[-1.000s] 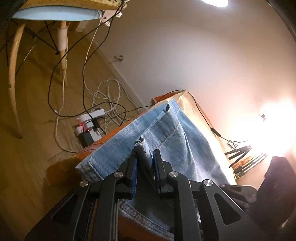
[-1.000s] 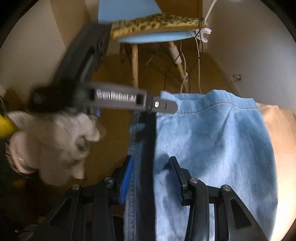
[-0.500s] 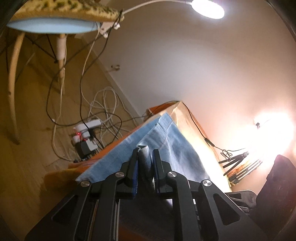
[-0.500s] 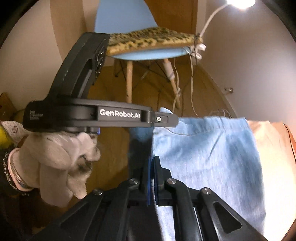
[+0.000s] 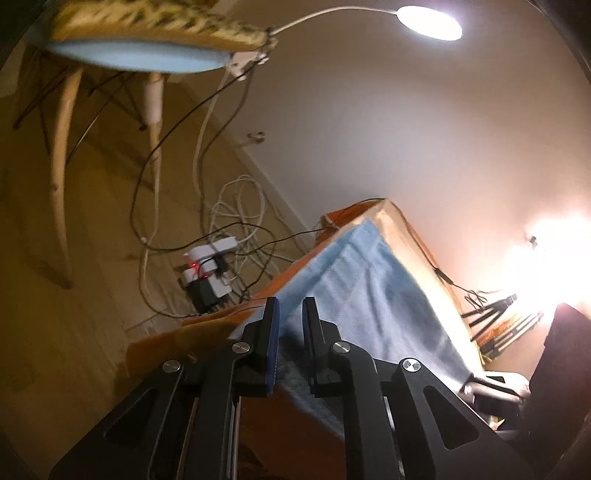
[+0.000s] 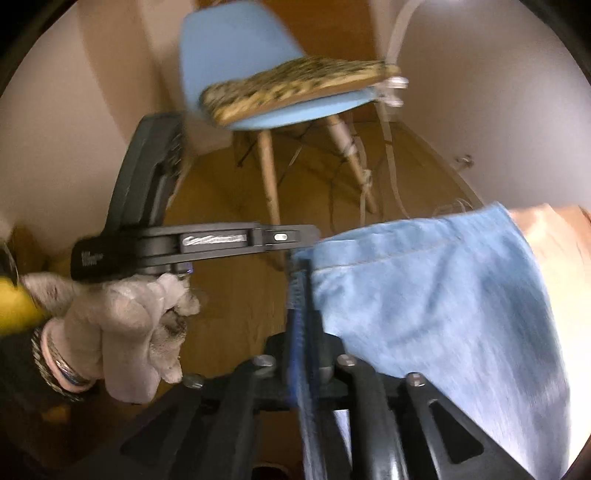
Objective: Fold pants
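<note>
Denim fills most of what we see: the pants (image 6: 443,302), pale blue jeans, are draped over an orange-covered table (image 5: 413,236), and their near edge is lifted off it by both tools. Beyond the table stands a blue chair (image 6: 236,55) with a leopard-print cushion (image 6: 295,85) on its seat, on a wooden floor (image 5: 74,314). A white gooseneck lamp (image 5: 430,22) clipped to the chair shines above. On the floor by the wall we see a power strip (image 5: 210,258) amid tangled cables.

From the right wrist view, our left gripper (image 6: 291,238) reaches in from the left, held by a white-gloved hand (image 6: 125,325), its tips at the cloth's corner. From its own camera, the left gripper (image 5: 290,325) is pressed together on a fold of denim. Our right gripper (image 6: 304,314) has the folded edge between its pads; its jaws are opening, though the pads look pressed on the cloth.
</note>
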`<state>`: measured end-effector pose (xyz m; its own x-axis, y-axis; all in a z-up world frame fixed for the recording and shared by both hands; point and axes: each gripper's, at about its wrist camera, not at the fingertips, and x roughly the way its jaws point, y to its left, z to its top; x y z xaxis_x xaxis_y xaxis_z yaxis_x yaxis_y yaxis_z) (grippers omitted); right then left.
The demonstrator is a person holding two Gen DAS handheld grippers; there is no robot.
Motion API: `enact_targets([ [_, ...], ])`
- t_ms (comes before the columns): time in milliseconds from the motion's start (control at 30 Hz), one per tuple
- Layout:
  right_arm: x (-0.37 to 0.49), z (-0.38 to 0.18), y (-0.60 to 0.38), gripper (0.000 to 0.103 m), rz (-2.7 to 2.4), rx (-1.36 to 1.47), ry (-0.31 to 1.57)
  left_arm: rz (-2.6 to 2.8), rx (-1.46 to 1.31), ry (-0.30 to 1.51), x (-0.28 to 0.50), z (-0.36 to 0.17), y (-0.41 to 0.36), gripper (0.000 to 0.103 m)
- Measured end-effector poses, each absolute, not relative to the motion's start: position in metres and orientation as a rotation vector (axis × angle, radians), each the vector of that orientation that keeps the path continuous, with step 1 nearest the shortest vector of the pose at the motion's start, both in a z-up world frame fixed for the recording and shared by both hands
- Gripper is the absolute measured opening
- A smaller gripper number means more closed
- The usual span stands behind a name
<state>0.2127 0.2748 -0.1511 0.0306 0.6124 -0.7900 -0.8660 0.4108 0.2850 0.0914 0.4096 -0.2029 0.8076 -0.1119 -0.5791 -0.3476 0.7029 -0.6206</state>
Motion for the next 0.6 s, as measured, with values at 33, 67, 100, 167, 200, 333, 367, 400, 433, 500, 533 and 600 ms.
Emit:
enact_targets([
  [33,0.215,-0.147,0.266,0.030,1.145,-0.279,1.013,0.132,-0.780,0.634,0.093,-0.198,0.406,0.012],
  [67,0.216,-0.141,0.252,0.036,1.114,-0.251,1.003,0.123,-0.762,0.639,0.095,-0.194,0.402,0.014],
  [100,0.216,-0.137,0.242,0.036,1.091,-0.234,0.995,0.112,-0.739,0.644,0.098,-0.188,0.396,0.022],
  [167,0.216,-0.127,0.213,0.039,1.035,-0.197,0.985,0.063,-0.706,0.653,0.105,-0.177,0.383,0.030],
  [200,0.216,-0.124,0.200,0.040,1.008,-0.184,0.981,0.037,-0.686,0.661,0.109,-0.171,0.375,0.032],
  [333,0.217,-0.106,0.127,0.060,0.846,-0.102,0.957,-0.057,-0.571,0.719,0.132,-0.150,0.332,0.049],
  [367,0.218,-0.103,0.111,0.067,0.816,-0.082,0.952,-0.078,-0.551,0.725,0.134,-0.146,0.324,0.049],
  [400,0.218,-0.099,0.094,0.071,0.779,-0.064,0.948,-0.109,-0.519,0.734,0.140,-0.140,0.310,0.050],
  [433,0.216,-0.095,0.071,0.072,0.727,-0.047,0.943,-0.137,-0.485,0.744,0.145,-0.134,0.296,0.051],
  [500,0.212,-0.088,0.035,0.077,0.648,-0.020,0.932,-0.174,-0.431,0.761,0.153,-0.124,0.272,0.056],
  [533,0.211,-0.085,0.017,0.078,0.617,-0.003,0.928,-0.199,-0.398,0.772,0.158,-0.118,0.257,0.056],
  [600,0.206,-0.081,-0.017,0.078,0.554,0.024,0.929,-0.236,-0.354,0.790,0.166,-0.110,0.234,0.057],
])
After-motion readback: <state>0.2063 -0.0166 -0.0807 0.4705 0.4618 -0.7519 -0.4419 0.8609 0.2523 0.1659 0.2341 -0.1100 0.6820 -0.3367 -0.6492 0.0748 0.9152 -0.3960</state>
